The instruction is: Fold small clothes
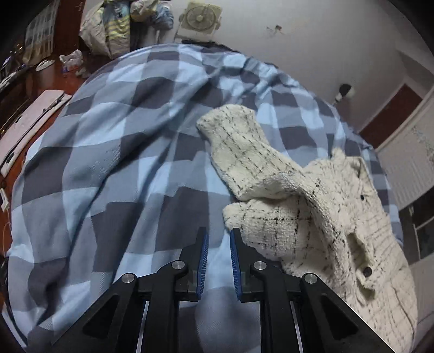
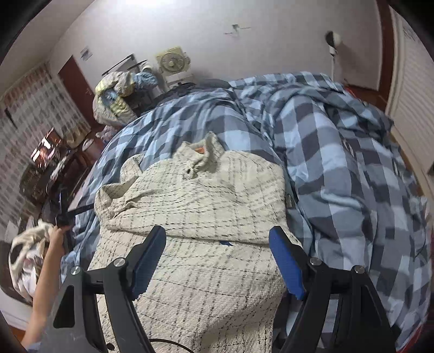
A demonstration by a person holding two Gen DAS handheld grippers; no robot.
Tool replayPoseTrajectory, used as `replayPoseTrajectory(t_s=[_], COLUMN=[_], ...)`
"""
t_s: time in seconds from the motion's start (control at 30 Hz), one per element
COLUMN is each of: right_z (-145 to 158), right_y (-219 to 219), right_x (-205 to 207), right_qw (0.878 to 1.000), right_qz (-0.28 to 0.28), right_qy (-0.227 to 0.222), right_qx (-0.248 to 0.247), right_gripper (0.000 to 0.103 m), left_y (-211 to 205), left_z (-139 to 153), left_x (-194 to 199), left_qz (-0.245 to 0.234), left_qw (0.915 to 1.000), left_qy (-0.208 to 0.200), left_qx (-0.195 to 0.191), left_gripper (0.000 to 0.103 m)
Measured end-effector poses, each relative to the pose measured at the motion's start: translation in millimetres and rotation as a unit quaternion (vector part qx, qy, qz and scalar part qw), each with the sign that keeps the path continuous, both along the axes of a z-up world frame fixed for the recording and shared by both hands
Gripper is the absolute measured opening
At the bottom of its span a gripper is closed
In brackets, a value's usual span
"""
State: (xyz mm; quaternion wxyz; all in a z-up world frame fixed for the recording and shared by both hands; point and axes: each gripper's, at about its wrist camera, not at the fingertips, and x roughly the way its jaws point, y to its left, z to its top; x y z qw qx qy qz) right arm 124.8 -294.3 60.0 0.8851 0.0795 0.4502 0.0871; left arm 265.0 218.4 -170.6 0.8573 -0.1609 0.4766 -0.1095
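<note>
A cream tweed jacket (image 1: 350, 217) with thin black check lines and dark buttons lies on the blue and grey checked duvet (image 1: 114, 152). One sleeve (image 1: 238, 152) stretches away to the upper left, across the jacket's edge. My left gripper (image 1: 219, 240) hangs just left of the jacket's near corner, jaws nearly together with nothing between them. In the right wrist view the jacket (image 2: 206, 201) lies spread out, collar at the far end. My right gripper (image 2: 218, 233) hovers over its near half, open wide, with the blue pads (image 2: 287, 266) clear of the cloth.
The rumpled duvet (image 2: 339, 168) covers the whole bed. A person's arm (image 2: 46, 260) reaches in at the left, beside a bundle of clothes (image 2: 24, 252). A box fan (image 1: 200, 17) and a heap of laundry (image 1: 116, 24) stand by the far wall. Wooden floor (image 1: 54, 81) lies left.
</note>
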Motion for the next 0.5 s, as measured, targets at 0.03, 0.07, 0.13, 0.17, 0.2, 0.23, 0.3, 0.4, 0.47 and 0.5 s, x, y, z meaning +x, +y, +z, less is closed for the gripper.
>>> replayPoseTrajectory(t_s=[0.03, 0.07, 0.13, 0.17, 0.2, 0.23, 0.3, 0.4, 0.47, 0.5], right_z=[7, 12, 21, 27, 30, 33, 39, 38, 34, 31], right_y=[7, 12, 24, 33, 41, 50, 70, 90, 97, 100], right_x=[1, 1, 4, 7, 10, 13, 16, 19, 20, 21], right_qw=[1.000, 1.000, 0.999, 0.999, 0.998, 0.998, 0.996, 0.993, 0.992, 0.992], right_qz=[0.008, 0.015, 0.031, 0.044, 0.053, 0.062, 0.082, 0.118, 0.125, 0.126], right_qy=[-0.004, -0.007, -0.014, -0.015, -0.014, -0.015, -0.021, -0.020, -0.020, -0.019], right_qx=[-0.003, -0.003, 0.000, -0.003, -0.009, -0.019, -0.033, -0.015, -0.011, -0.013], right_gripper=[0.075, 0.075, 0.075, 0.075, 0.075, 0.075, 0.075, 0.075, 0.075, 0.075], left_y=[-2, -3, -1, -2, -2, -2, -4, -3, 5, 7], left_z=[0, -1, -4, -5, -3, -2, -1, 1, -1, -4], left_x=[-3, -6, -8, -8, -10, -10, -7, 3, 11, 20], left_qz=[-0.017, -0.033, -0.038, -0.041, -0.049, -0.047, -0.039, -0.020, 0.020, 0.048], left_qw=[0.9998, 0.9993, 0.9990, 0.9986, 0.9974, 0.9971, 0.9970, 0.9961, 0.9942, 0.9938], left_qy=[-0.008, -0.012, -0.006, -0.009, -0.025, -0.031, -0.037, -0.040, -0.027, -0.008], left_qx=[-0.007, -0.013, -0.022, -0.031, -0.046, -0.052, -0.057, -0.076, -0.103, -0.100], left_gripper=[0.015, 0.018, 0.048, 0.103, 0.102, 0.103, 0.103, 0.103, 0.103, 0.103])
